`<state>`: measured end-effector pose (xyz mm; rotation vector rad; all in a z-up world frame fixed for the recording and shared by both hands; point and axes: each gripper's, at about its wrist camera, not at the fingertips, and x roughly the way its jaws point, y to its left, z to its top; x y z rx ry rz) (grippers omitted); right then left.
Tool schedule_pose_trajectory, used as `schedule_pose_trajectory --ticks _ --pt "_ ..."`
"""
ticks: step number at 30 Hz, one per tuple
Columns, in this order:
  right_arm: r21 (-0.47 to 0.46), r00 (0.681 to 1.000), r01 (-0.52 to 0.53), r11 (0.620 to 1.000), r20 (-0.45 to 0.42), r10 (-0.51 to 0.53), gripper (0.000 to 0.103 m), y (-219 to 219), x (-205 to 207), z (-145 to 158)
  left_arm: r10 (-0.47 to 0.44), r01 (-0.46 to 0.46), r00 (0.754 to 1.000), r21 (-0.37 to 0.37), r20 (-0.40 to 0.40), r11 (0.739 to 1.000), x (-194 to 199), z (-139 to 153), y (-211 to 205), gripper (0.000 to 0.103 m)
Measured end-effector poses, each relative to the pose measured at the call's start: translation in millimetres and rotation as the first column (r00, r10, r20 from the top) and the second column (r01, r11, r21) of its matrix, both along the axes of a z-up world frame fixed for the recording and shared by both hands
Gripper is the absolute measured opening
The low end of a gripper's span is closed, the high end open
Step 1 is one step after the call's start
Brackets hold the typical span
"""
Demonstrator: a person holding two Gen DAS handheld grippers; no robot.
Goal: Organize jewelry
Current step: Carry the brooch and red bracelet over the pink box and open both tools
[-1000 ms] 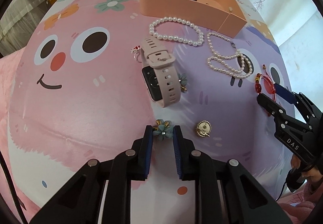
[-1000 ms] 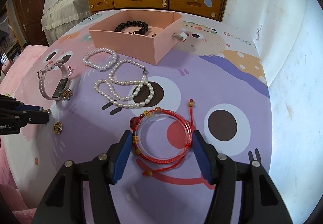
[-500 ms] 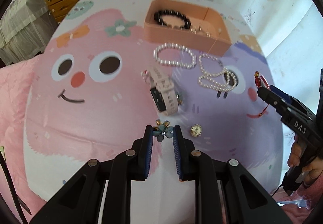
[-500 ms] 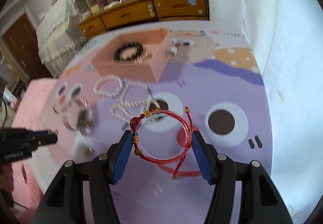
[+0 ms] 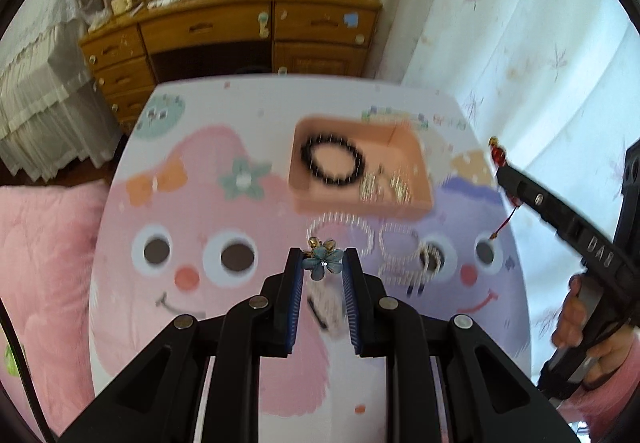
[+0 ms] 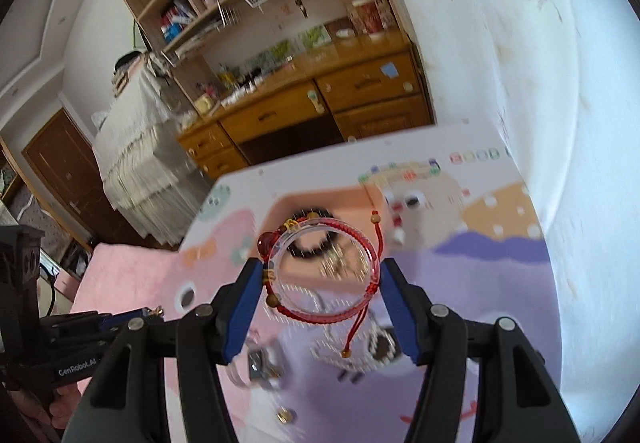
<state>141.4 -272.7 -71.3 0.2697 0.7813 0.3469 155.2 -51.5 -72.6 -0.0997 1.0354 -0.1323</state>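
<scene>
Blue flower earring (image 5: pixel 323 262) showing gold fittings. Red woven bracelet (image 6: pixel 322 273) ringing a clear bangle. Peach tray (image 5: pixel 412 179) holding black beads (image 5: pixel 333 163). Pink-and-lilac cartoon-face tablecloth (image 5: pixel 160 203) lying underneath.

My left gripper (image 5: pixel 321 268) is pinching the blue flower earring (image 5: pixel 323 262) up in the air, hanging over the cartoon mat (image 5: pixel 168 203), pink tray (image 5: pixel 404 151) with the black bead bracelet (image 5: pixel 333 163) just beyond it.

The box (image 5: pixel 362 199) sat far on the mat (image 5: pixel 192 211), bead bracelet (image 5: pixel 333 164) inside at left, pearl strands (image 5: pixel 394 243) lying just nearer.
</scene>
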Motion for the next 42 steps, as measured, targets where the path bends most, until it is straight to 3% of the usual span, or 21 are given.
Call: schedule_pose_trajectory --ticks 10,15,21,22,23,25,27,34,42 --pt "0.02 0.998 0.038 0.999 0.042 -0.039 0.06 24 34 16 -0.018 0.024 0.998 -0.09 0.065 0.996 65 19 9 0.018" --pt "-0.003 0.999 0.046 0.999 0.014 -0.046 0.06 33 51 3 -0.03 0.043 0.996 -0.152 0.087 0.987 92 11 9 0.018" --pt "-0.014 0.997 0.071 0.997 -0.033 -0.071 0.061 39 64 -14 -0.051 0.06 0.997 -0.207 0.051 0.976 117 -13 5 0.018" --pt "-0.011 0.997 0.072 0.997 -0.042 -0.072 0.062 39 66 -16 -0.055 0.063 0.997 -0.211 0.044 0.975 120 -16 4 0.026" --pt "-0.011 0.996 0.072 0.997 -0.057 -0.073 0.062 40 68 -20 -0.054 0.061 0.998 -0.205 0.038 0.977 121 -18 3 0.042" --pt "-0.017 0.992 0.072 0.997 -0.107 -0.074 0.063 40 74 -26 -0.04 0.047 0.998 -0.186 0.041 0.981 120 -18 4 0.058" --pt "0.007 0.987 0.078 0.997 -0.141 -0.076 0.063 37 75 -28 -0.034 0.041 0.998 -0.181 0.044 0.983 117 -15 7 0.059" --pt "0.047 0.986 0.104 0.993 -0.137 -0.097 0.067 29 59 -20 0.014 -0.01 1.0 -0.161 0.021 0.987 103 -5 28 0.068" --pt "0.092 0.977 0.13 0.987 -0.179 -0.112 0.072 15 33 -15 0.082 -0.078 0.996 -0.15 0.022 0.986 62 8 48 0.076"
